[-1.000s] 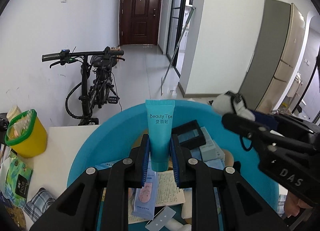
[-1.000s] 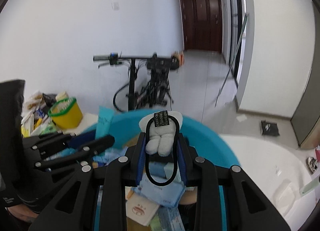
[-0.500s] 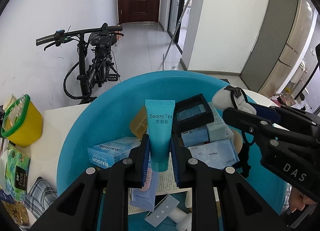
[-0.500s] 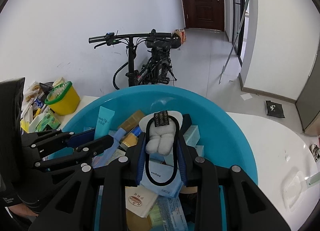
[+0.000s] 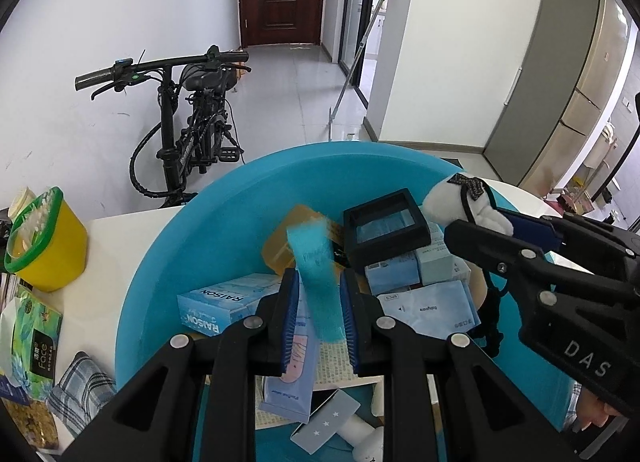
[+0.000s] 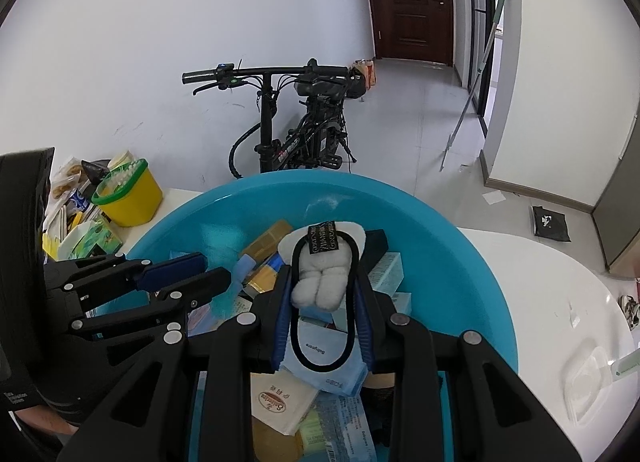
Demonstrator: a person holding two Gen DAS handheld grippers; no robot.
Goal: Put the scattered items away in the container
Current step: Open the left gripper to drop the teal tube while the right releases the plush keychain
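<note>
Over the blue basin (image 5: 168, 262) on the table (image 5: 120, 238), the left tool (image 5: 319, 302) pinched a teal tube (image 5: 316, 274), blurred, perhaps slipping. The right tool (image 6: 322, 294) clamped a white plush hair tie (image 6: 320, 282).

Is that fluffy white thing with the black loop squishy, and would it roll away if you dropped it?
Probably squishy: the fluffy white thing bulges in soft lumps where the right claw pinches it. Its black loop hangs in a limp curve, so likely stretchy and floppy. It looks light, and dropped into the crowded blue basin it would probably just flop among the boxes.
</note>
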